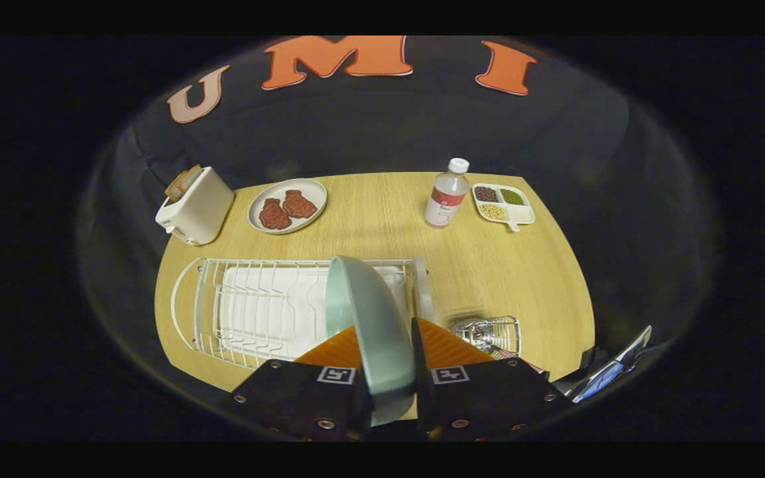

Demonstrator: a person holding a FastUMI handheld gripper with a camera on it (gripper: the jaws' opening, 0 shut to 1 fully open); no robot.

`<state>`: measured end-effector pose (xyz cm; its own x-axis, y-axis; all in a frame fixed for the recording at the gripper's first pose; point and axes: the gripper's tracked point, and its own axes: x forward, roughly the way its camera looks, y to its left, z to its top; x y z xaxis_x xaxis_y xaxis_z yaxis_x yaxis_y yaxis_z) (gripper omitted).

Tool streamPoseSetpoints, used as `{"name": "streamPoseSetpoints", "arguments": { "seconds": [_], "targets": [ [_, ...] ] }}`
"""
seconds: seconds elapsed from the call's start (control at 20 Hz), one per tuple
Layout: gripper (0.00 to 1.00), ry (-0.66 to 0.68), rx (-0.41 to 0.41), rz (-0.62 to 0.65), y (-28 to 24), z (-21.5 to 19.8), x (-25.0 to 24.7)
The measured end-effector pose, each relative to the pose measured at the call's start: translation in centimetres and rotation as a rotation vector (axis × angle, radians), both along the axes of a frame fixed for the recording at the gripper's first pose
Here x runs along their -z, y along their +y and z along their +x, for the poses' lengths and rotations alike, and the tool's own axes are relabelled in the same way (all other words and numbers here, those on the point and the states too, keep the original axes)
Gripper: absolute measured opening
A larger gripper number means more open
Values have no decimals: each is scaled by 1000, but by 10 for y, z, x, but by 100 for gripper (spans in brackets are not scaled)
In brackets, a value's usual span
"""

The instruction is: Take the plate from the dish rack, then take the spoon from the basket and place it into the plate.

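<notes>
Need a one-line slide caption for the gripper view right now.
Hand-held gripper shut on a pale green plate, held on edge above the white dish rack, with the wire basket just beyond the fingers.

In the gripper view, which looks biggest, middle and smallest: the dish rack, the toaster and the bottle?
1. dish rack, widest by far.
2. toaster.
3. bottle, the slimmest.
The toaster and bottle stand about equally far back, so that order seems fair. The rack lies nearer the gripper, which is shut on the green plate, so it looks extra big.
</notes>
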<state>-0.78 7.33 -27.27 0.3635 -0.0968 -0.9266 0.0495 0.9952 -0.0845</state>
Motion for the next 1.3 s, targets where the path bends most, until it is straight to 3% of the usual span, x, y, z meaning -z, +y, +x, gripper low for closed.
{"name": "streamPoseSetpoints", "arguments": {
  "seconds": [0.3, 0.55, 0.9, 1.3],
  "targets": [
    [27, -5, 90, 160, -18, -66, -14],
    [27, 7, 95, 293, -27, -122, -1],
    [27, 61, 173, 588, -13, -183, 50],
    [27, 94, 216, 686, -18, -218, 129]
  ]
}}
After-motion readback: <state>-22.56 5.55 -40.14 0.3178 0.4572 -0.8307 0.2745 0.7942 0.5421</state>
